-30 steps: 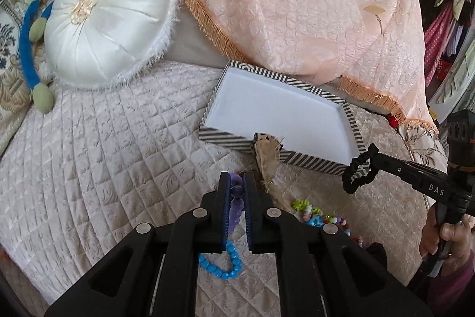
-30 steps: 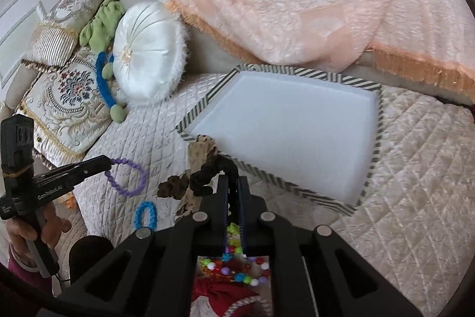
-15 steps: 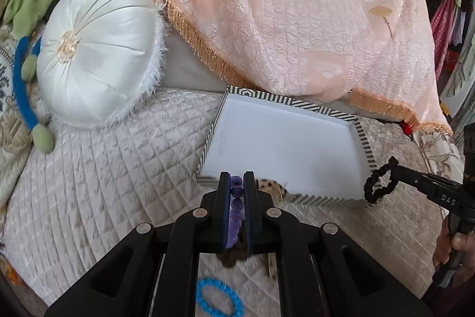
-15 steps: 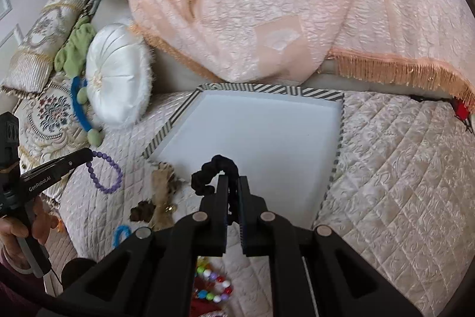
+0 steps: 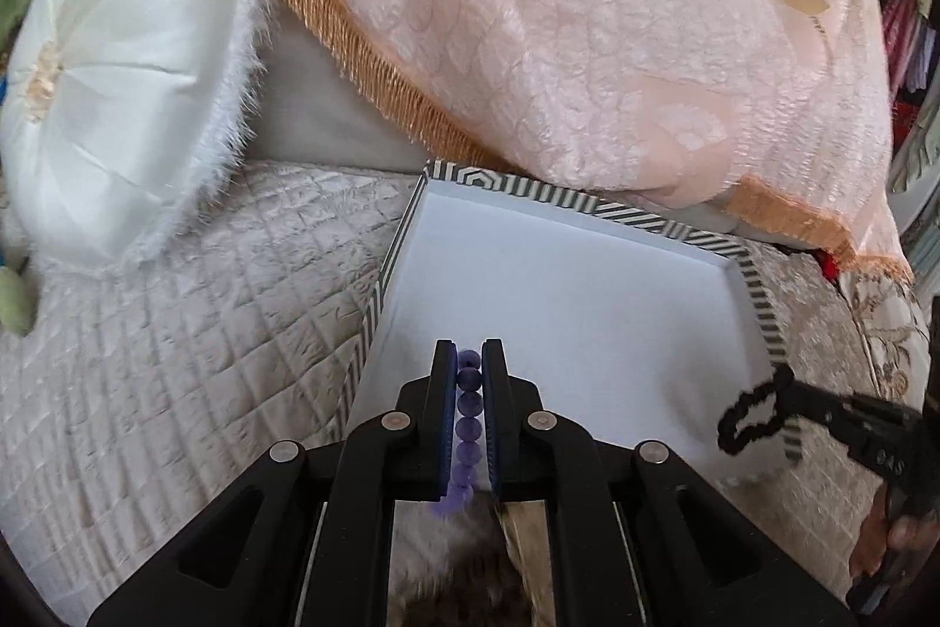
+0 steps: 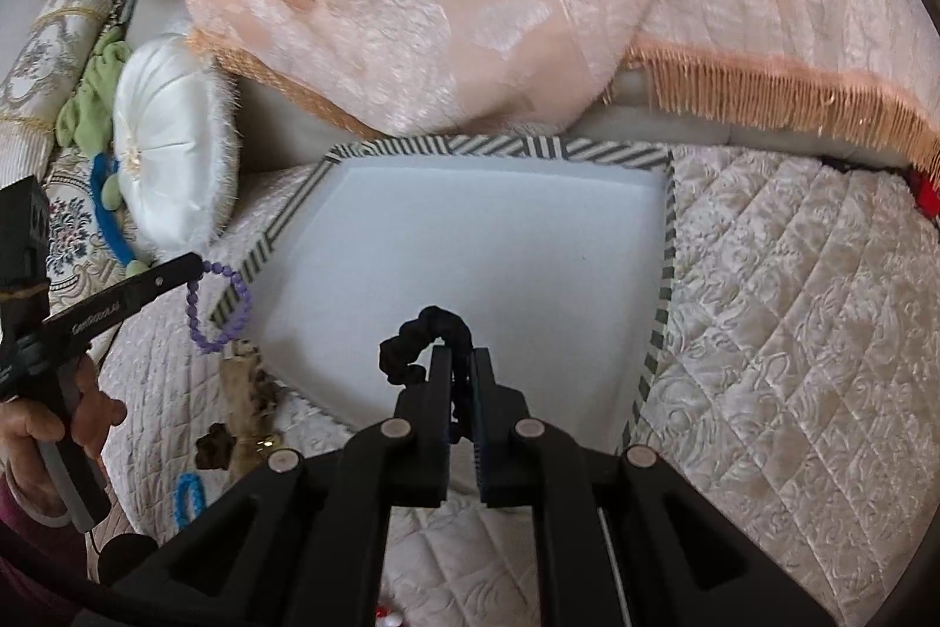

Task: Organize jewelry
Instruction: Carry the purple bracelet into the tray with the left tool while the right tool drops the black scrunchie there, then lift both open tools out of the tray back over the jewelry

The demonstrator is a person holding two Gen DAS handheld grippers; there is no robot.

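Note:
My left gripper [image 5: 469, 354] is shut on a purple bead bracelet [image 5: 467, 427] and holds it over the near left edge of the striped box [image 5: 587, 207] with a white floor. The bracelet also hangs from it in the right wrist view [image 6: 220, 307]. My right gripper [image 6: 463, 359] is shut on a black beaded bracelet [image 6: 420, 342] over the box's near part [image 6: 499, 145]; it also shows in the left wrist view [image 5: 755, 418].
A white round cushion [image 5: 111, 80] lies left of the box. A peach fringed throw [image 5: 587, 10] hangs behind it. A blue bracelet [image 6: 188, 500] and a brown leopard-print piece [image 6: 247, 409] lie on the quilted cover [image 6: 793, 333] before the box.
Both grippers have moved forward from the jewelry pile to over the box, each carrying its bracelet. The colourful beads have dropped out of view.

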